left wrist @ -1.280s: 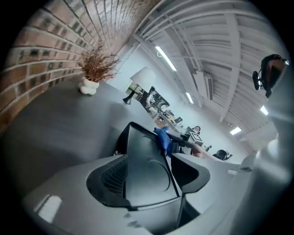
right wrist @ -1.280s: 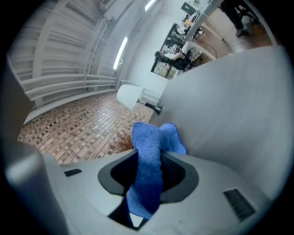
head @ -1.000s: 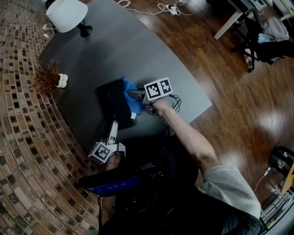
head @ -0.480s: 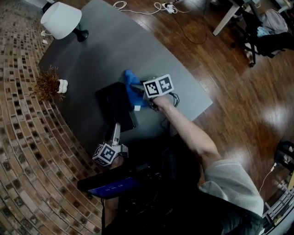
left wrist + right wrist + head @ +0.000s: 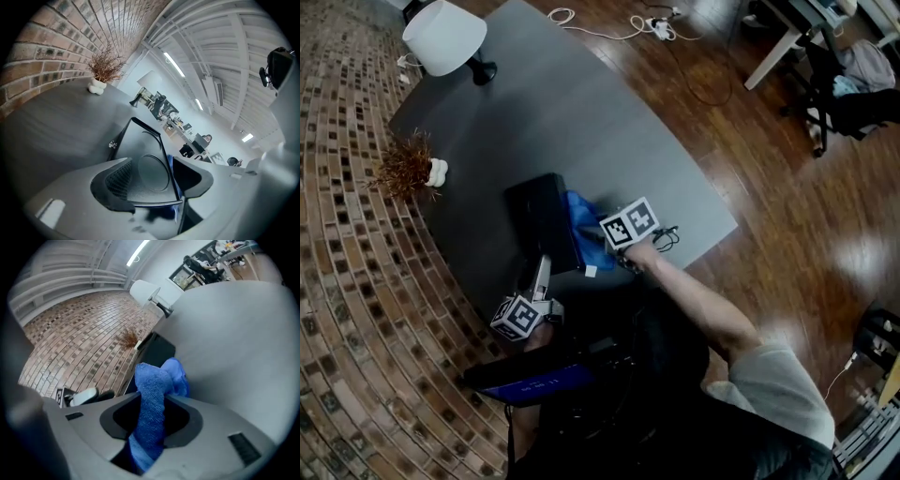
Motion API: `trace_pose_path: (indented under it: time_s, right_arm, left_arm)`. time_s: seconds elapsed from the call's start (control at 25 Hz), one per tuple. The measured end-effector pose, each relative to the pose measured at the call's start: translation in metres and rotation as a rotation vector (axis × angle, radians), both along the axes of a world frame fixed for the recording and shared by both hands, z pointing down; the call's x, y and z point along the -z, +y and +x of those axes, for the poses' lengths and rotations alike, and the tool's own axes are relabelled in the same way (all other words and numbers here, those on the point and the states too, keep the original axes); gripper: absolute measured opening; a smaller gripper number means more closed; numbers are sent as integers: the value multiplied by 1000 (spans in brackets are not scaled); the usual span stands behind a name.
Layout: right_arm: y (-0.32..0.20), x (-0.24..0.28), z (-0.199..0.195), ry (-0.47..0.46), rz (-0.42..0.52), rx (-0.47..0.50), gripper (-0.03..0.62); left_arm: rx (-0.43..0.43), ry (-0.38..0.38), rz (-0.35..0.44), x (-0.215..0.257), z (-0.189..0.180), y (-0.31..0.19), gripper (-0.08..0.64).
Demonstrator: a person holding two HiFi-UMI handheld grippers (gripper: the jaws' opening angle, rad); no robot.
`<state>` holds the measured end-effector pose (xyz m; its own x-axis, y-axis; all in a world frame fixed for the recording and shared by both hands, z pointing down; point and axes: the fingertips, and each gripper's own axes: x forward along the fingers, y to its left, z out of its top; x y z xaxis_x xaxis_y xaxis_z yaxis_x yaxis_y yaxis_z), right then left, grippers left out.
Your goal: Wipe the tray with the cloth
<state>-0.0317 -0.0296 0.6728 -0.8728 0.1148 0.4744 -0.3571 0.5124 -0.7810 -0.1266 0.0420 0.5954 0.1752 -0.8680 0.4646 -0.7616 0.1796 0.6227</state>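
The black tray (image 5: 539, 211) lies on the grey table (image 5: 581, 103), and its right side looks raised. My left gripper (image 5: 541, 269) has it by the near end. In the left gripper view the tray (image 5: 140, 140) with a round recess runs between the jaws of my left gripper (image 5: 157, 171); they have just been closing and press on its edge. My right gripper (image 5: 598, 239) is shut on the blue cloth (image 5: 584, 217), which rests against the tray's right side. In the right gripper view the cloth (image 5: 154, 394) bulges from my right gripper (image 5: 151, 416), with the tray (image 5: 159, 350) beyond.
A white lamp (image 5: 445, 33) stands at the table's far corner. A dried plant in a white pot (image 5: 412, 167) sits near the table's left edge. Brick paving lies on the left and wooden floor with cables (image 5: 609, 19) on the right. A dark cable (image 5: 666, 234) lies by my right hand.
My right gripper has drawn the blue cloth back toward me along the tray's right side. The left gripper has stayed at the tray's near end.
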Motion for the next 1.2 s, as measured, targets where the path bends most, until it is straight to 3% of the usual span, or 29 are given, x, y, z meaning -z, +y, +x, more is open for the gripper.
trace_pose_path:
  time_s: [0.08, 0.16, 0.24, 0.32, 0.4, 0.48, 0.52, 0.6, 0.68, 0.8, 0.96, 1.04, 1.12, 1.2]
  right_arm:
    - [53, 0, 16, -1, -57, 29, 130]
    - [101, 0, 31, 9, -122, 125, 130]
    - [117, 4, 44, 27, -120, 219, 130]
    - [65, 14, 49, 48, -3, 173, 130]
    - [-36, 37, 41, 52, 181, 19, 130]
    - [-130, 65, 10, 37, 356, -69, 130]
    - [-162, 73, -12, 33, 417, -55, 130]
    - [-195, 74, -64, 58, 483, 62, 132]
    - [-192, 55, -106, 125, 500, 250, 131]
    - [-155, 21, -130, 151, 425, 473, 130]
    - [-140, 18, -103, 76, 225, 454, 123]
    - [-133, 20, -81, 66, 174, 428, 123]
    - [-118, 21, -53, 52, 124, 347, 123]
    - [-100, 22, -22, 28, 71, 201, 123]
  left_arm:
    - [10, -7, 3, -1, -2, 0, 250]
    - [22, 3, 14, -1, -2, 1, 250]
    - [51, 45, 47, 8, -2, 6, 250]
    - [122, 101, 83, 23, -9, 16, 238]
    - [252, 167, 84, 31, -22, 32, 236]
    - [445, 328, 61, 19, -33, 53, 246]
    - [545, 439, 56, 7, -35, 60, 265]
    - [698, 630, 88, -10, -36, 64, 282]
    - [786, 711, 139, -15, -38, 64, 278]
    - [838, 728, 185, -15, -41, 68, 270]
    - [949, 733, 235, -15, -60, 69, 265]
    - [996, 666, 227, -20, -84, 65, 266]
    - [934, 550, 187, -26, -113, 55, 273]
    - [766, 472, 124, -22, -128, 31, 267]
